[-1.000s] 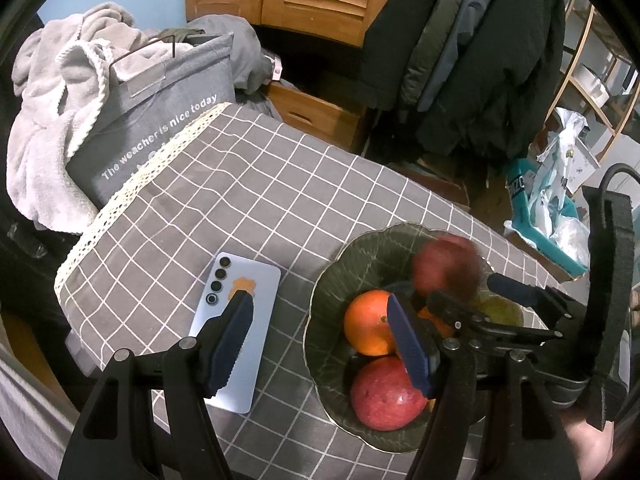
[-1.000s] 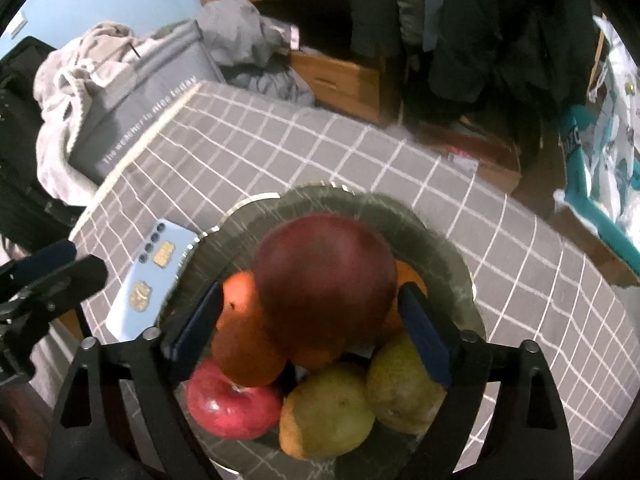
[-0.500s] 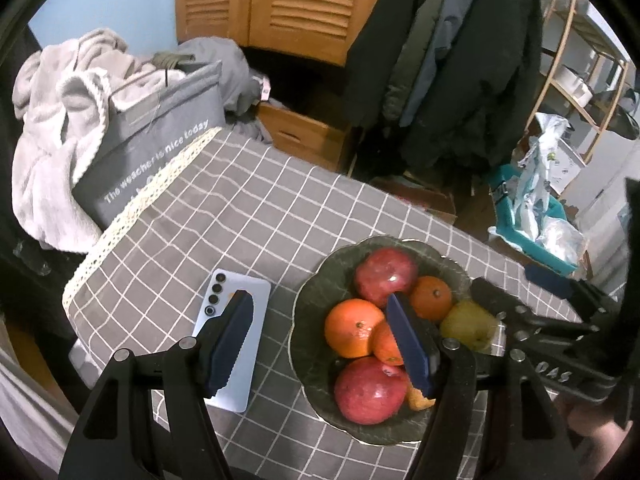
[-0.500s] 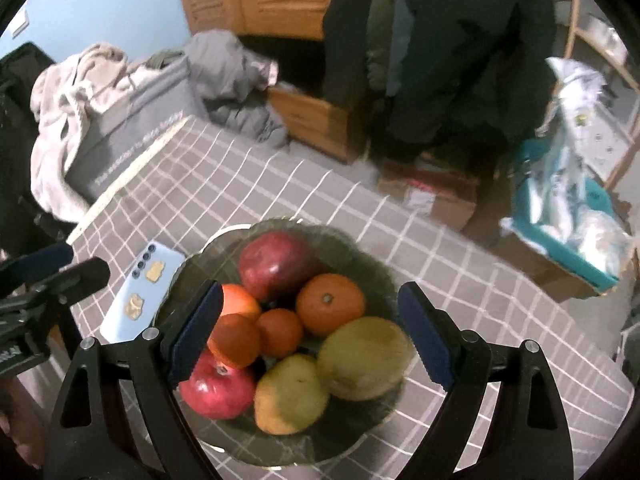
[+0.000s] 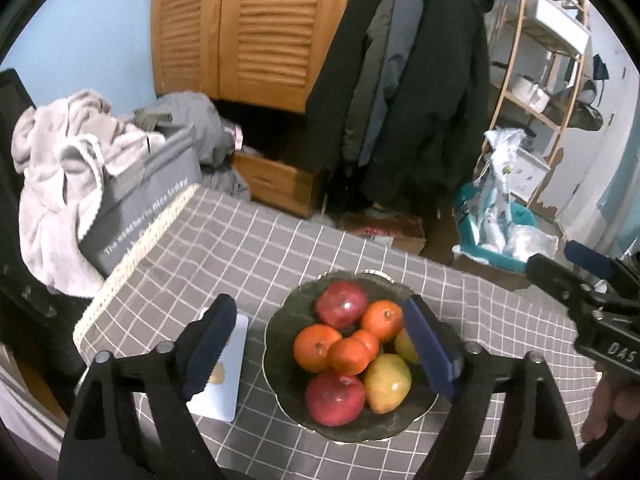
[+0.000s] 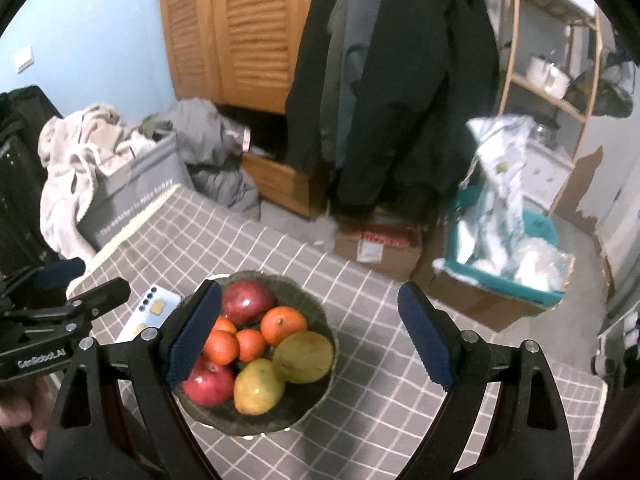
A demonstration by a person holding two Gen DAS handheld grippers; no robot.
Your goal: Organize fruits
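Note:
A dark green bowl (image 5: 297, 307) (image 6: 306, 400) on the grey checked tablecloth holds two red fruits (image 5: 341, 304) (image 6: 208, 384), three oranges (image 5: 318, 348) (image 6: 284, 324) and two yellow-green fruits (image 5: 387, 382) (image 6: 308, 356). My left gripper (image 5: 318, 346) hangs above the bowl, its jaws opening, with nothing held between them. My right gripper (image 6: 310, 340) is above the bowl's right side. It is open wide and holds nothing. Each gripper shows at the edge of the other's view.
A pale blue phone (image 5: 224, 396) (image 6: 156, 308) lies left of the bowl. Beyond the table's lace-trimmed left edge stand a grey fabric bin (image 5: 140, 216) with clothes, a wooden cabinet, hanging coats, a cardboard box (image 6: 376, 248) and a teal tub (image 6: 508, 264).
The red fruit that was between my right gripper's fingers now lies in the bowl. Both grippers have risen and drawn back from the bowl. The left jaws have widened.

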